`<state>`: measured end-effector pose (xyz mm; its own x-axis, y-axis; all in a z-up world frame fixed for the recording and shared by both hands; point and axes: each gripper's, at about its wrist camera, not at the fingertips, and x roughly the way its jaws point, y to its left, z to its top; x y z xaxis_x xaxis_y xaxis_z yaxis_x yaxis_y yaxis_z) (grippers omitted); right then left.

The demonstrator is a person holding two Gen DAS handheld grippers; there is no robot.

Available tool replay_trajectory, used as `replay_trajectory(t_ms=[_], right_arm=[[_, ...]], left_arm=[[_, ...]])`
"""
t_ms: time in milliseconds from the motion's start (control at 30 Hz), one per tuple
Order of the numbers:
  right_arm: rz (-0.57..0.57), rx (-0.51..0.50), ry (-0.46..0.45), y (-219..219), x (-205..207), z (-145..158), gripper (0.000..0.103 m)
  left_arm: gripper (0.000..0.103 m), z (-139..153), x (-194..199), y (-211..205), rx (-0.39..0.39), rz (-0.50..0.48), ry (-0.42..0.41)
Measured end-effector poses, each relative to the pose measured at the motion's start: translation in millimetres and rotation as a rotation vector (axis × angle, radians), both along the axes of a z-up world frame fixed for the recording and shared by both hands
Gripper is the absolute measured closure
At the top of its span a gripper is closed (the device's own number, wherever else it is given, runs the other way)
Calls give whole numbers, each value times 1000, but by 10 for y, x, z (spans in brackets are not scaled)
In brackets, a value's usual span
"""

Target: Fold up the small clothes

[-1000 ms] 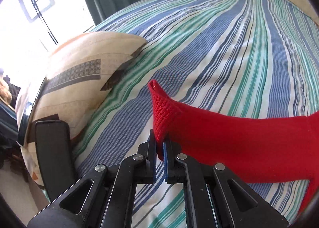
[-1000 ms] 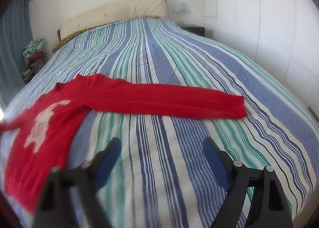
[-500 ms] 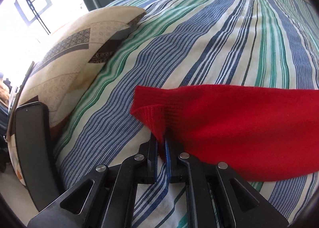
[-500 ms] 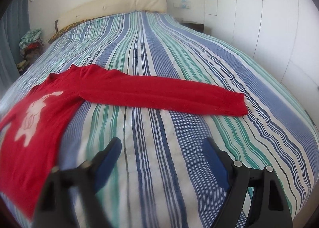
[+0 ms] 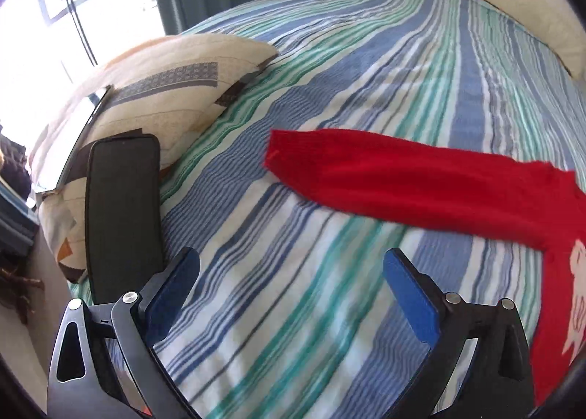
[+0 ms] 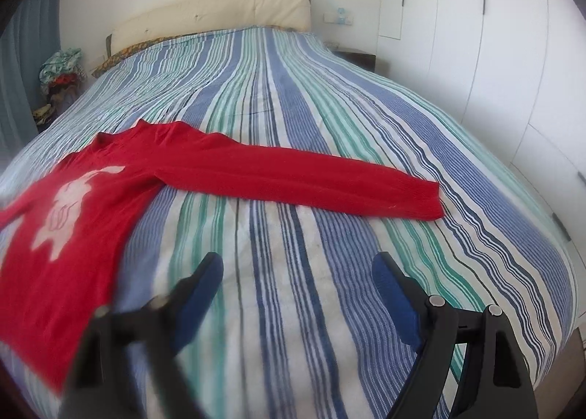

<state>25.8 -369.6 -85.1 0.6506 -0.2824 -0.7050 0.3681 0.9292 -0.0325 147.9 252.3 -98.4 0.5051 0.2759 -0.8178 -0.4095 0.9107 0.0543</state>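
home bedroom | striped bed (image 6: 293, 96) | headboard (image 6: 219, 16) | wardrobe doors (image 6: 476, 34)

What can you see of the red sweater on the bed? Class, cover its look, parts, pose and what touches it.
The red sweater looks like a fine knit with a pale animal motif on the chest. It lies flat, front up, on the striped bedspread, both long sleeves spread sideways: one sleeve in the right wrist view, the other in the left wrist view, its ribbed cuff flat. Only the bedspread touches it; the left tool and right tool are open and hold nothing.
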Motion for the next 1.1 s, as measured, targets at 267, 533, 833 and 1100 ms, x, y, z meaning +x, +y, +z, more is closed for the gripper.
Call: replay_trajectory(t_ms=[267, 533, 833, 1100], right_arm=[[401, 290, 134, 1148, 84, 14, 23], [285, 675, 262, 1174, -271, -428, 28], [290, 737, 341, 1257, -151, -751, 99], [234, 629, 403, 1233, -182, -822, 100]], left_arm=[[3, 95, -717, -1908, -33, -601, 22], [20, -511, -1093, -1577, -398, -381, 154], [102, -480, -1194, -1806, -377, -515, 158], [97, -590, -1231, -1958, -222, -530, 229]])
